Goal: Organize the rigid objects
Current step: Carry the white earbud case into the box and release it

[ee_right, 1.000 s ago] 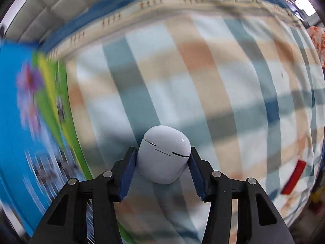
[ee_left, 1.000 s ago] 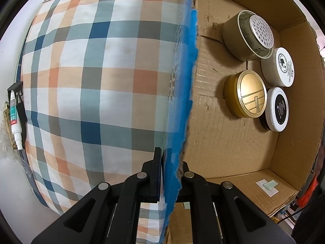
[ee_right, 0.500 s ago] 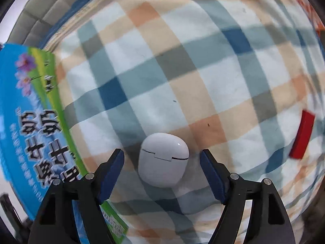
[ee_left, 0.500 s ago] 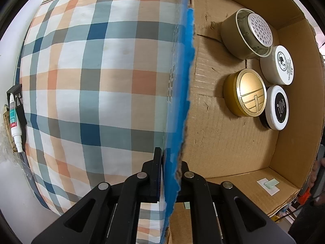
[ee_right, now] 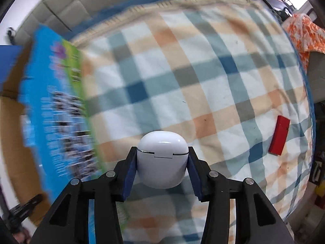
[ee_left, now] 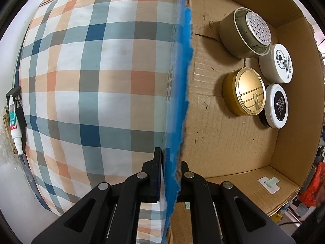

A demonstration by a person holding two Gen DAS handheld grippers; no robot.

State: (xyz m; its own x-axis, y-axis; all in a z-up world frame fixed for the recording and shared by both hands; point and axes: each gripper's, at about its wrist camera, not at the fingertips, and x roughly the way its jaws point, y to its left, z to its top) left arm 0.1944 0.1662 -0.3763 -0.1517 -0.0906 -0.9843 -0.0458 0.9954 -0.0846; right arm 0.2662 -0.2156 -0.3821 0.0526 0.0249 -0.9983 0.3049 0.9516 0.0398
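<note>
My left gripper (ee_left: pixel 169 172) is shut on the blue-printed side wall (ee_left: pixel 180 81) of an open cardboard box (ee_left: pixel 219 134) that rests on a plaid bed. Inside the box stand a beige tin with a perforated lid (ee_left: pixel 246 33), a gold tin (ee_left: pixel 244 91), a white jar (ee_left: pixel 277 63) and a white jar with a black label (ee_left: pixel 277 105). My right gripper (ee_right: pixel 162 162) is shut on a white earbud case (ee_right: pixel 162 159), held above the plaid cover (ee_right: pixel 203 81). The box shows blurred at the left of the right wrist view (ee_right: pixel 50 122).
A red flat block (ee_right: pixel 279 135) lies on the bed at the right. An orange patterned cloth (ee_right: pixel 304 32) sits at the far right edge. A white tube (ee_left: pixel 14 126) hangs in a black holder left of the bed. A padded headboard (ee_right: pixel 71 12) is behind.
My right gripper was open around the earbud case half a second ago; now it is shut on it and lifted, swinging towards the box. The left gripper keeps its hold on the box wall.
</note>
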